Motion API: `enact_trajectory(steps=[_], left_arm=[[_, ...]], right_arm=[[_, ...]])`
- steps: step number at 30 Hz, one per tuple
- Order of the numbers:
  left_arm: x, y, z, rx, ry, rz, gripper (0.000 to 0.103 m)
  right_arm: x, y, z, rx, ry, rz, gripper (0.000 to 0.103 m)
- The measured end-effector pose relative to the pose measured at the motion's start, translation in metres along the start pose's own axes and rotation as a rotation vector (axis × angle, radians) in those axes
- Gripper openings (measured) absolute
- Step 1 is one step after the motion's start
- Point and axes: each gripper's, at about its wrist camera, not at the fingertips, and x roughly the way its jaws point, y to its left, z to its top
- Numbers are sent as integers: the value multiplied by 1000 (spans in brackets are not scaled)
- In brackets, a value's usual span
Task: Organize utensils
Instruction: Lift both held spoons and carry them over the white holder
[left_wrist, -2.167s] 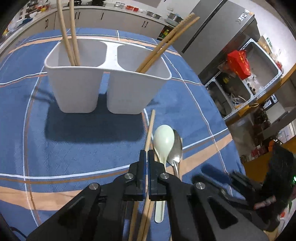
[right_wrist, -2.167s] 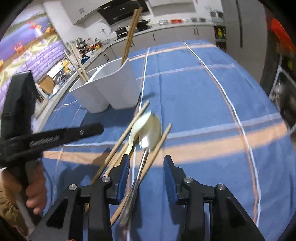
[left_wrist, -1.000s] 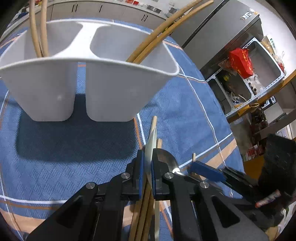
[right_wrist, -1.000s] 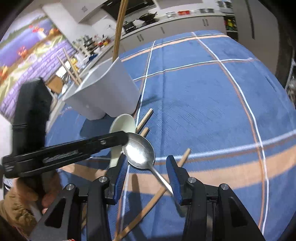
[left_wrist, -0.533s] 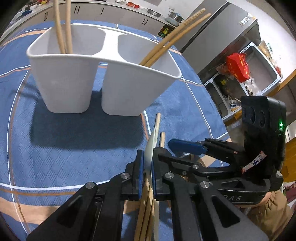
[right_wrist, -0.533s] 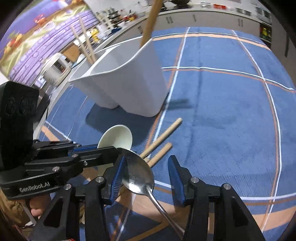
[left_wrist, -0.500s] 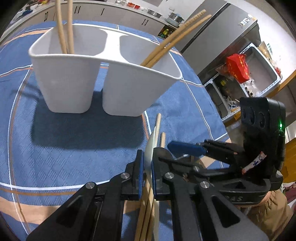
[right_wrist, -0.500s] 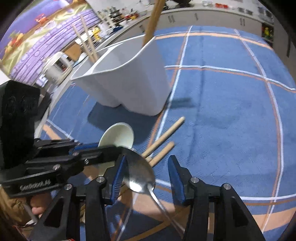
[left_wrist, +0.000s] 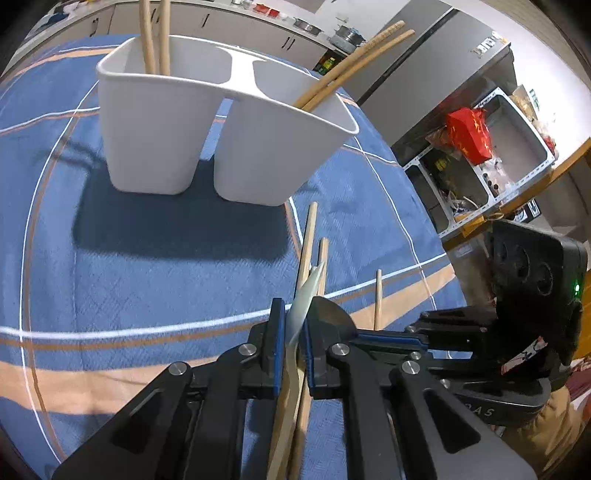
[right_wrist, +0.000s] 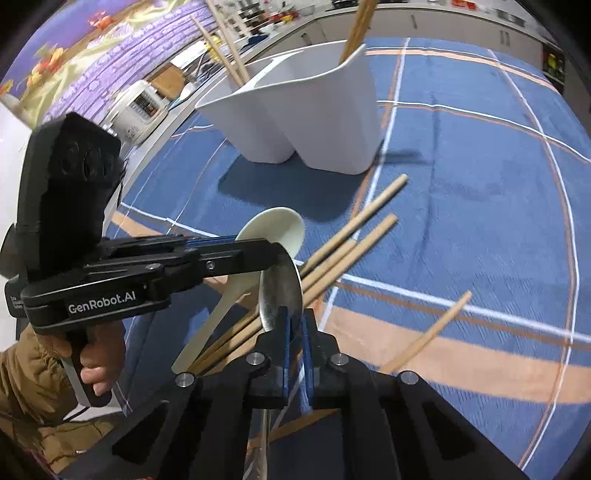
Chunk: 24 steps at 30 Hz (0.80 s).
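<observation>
Left wrist view: left gripper (left_wrist: 291, 347) jaws clenched on white spoon (left_wrist: 301, 306), lifted edge-on before two-part holder (left_wrist: 221, 136); chopsticks already standing in both compartments, loose chopsticks (left_wrist: 308, 240) left on blue tablecloth (left_wrist: 147, 280). Spoon handle cut off below.

Right wrist view: right gripper (right_wrist: 295, 332) jaws clenched on metal spoon (right_wrist: 280, 291), raised near the white one. Neither spoon stowed yet. Handle hidden; holder's inside unseen.

Bright overhead light, fisheye-warped edges, hard shadows
</observation>
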Motion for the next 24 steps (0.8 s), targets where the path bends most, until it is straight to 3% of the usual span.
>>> enact_trajectory(steps=[5, 12, 19, 24], left_arm=[[-19, 0, -5, -20, -44, -13, 5], [-39, -3, -18, -39, -85, 33, 4], [-90, -23, -33, -26, -201, 77, 4], [-134, -30, -24, -20, -309, 100, 4]], right_arm=[[-7, -1, -10, 26, -21, -65, 2], [-26, -6, -29, 105, -84, -77, 2], [-78, 10, -34, 116, -226, -58, 2], [-109, 25, -22, 111, -345, -45, 2]])
